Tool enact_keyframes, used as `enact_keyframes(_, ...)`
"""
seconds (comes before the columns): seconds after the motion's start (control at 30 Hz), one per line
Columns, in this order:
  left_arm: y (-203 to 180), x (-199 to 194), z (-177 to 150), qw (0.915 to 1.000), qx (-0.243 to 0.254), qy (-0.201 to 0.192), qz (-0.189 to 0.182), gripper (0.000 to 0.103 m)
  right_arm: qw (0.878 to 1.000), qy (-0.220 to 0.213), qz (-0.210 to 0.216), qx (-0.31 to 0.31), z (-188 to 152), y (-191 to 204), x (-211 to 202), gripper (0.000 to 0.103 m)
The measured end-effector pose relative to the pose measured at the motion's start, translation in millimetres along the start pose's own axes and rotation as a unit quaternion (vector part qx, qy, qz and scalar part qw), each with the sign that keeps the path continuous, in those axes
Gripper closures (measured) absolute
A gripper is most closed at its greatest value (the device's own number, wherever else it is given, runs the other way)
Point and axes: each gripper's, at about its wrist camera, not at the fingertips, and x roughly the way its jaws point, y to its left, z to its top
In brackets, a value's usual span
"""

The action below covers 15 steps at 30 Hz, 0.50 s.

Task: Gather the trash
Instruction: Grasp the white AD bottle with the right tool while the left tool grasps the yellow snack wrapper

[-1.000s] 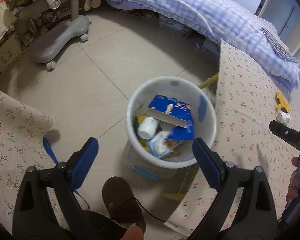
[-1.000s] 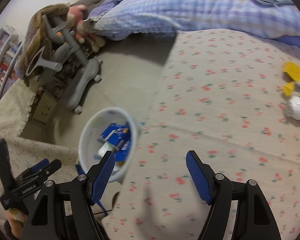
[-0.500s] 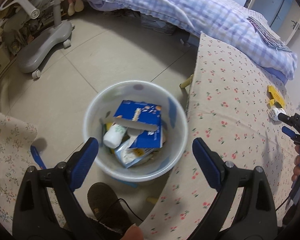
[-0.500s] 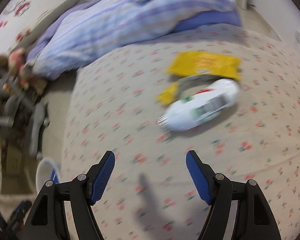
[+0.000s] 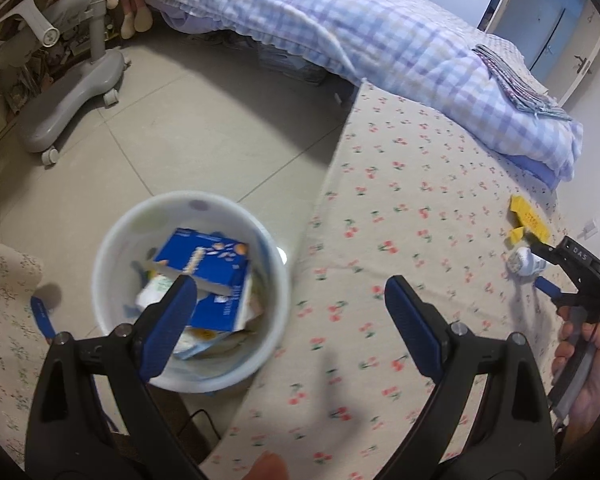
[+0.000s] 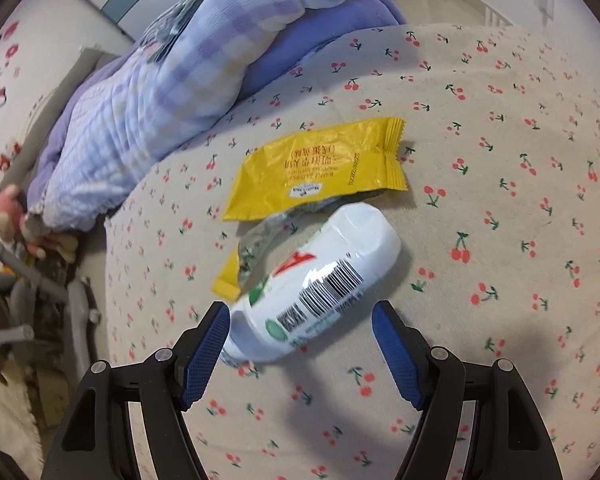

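Binned: blue carton point(image 5: 210, 276) and other packaging in white bucket point(image 5: 112, 248), below left gripper point(image 5: 288, 320), jaws open, empty.
Left: white bottle point(image 6: 316, 284) between right gripper point(image 6: 300, 340)'s open jaws, ungripped; yellow wrapper point(image 6: 320, 168) just beyond, both on the worktop point(image 6: 500, 160).

home bedroom, checked quilt point(image 5: 380, 40), tiled floor point(image 5: 180, 128)

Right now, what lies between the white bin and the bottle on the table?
Left wrist view: only bare cherry-print tablecloth between white bin and bottle; yellow wrapper lies beyond.
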Motion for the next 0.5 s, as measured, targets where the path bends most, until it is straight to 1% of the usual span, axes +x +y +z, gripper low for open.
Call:
enact_keyframes(0.1,-11.5,3.3,2.5,1.0000,0.000,0.002,-0.006,0.008,1.000,-0.003,0.014,0.016,4.0,0.5,2.5,0.028)
enact_keyframes(0.17,-19.8,5.8,3.9,0.9999,0.004,0.004,-0.011,0.008,1.000,-0.004,0.016,0.013,5.5,3.7,6.7,0.028)
enact_keyframes(0.27,-29.8,8.8,3.6,0.9998,0.022,0.002,-0.003,0.008,1.000,-0.004,0.004,0.000,5.8,9.1,16.7,0.028)
enact_keyframes(0.3,-32.6,10.4,2.8,0.9996,0.028,0.001,0.002,0.008,1.000,-0.010,0.001,-0.004,6.2,10.9,16.9,0.030)
enact_keyframes(0.33,-33.4,11.5,2.1,0.9995,0.030,0.002,0.005,0.008,1.000,-0.011,-0.005,-0.010,6.2,12.6,16.8,0.033)
enact_keyframes(0.37,-33.9,12.7,1.6,0.9995,0.031,0.004,0.006,0.008,1.000,-0.009,-0.007,-0.015,5.5,13.1,16.6,0.040)
enact_keyframes(0.4,-34.8,14.0,0.8,0.9995,0.029,0.007,0.005,0.008,1.000,-0.007,-0.003,-0.019,5.0,13.0,16.6,0.050)
enact_keyframes(0.43,-35.6,14.6,0.6,0.9995,0.029,0.008,0.004,0.008,1.000,-0.001,0.005,-0.023,4.7,12.6,17.2,0.056)
enact_keyframes(0.47,-37.9,14.6,0.1,0.9995,0.031,0.008,0.004,0.008,1.000,0.007,0.013,-0.026,3.6,10.8,17.0,0.064)
enact_keyframes(0.5,-40.4,14.9,0.1,0.9994,0.034,0.008,0.004,0.008,0.999,0.016,0.018,-0.029,2.6,7.8,15.8,0.065)
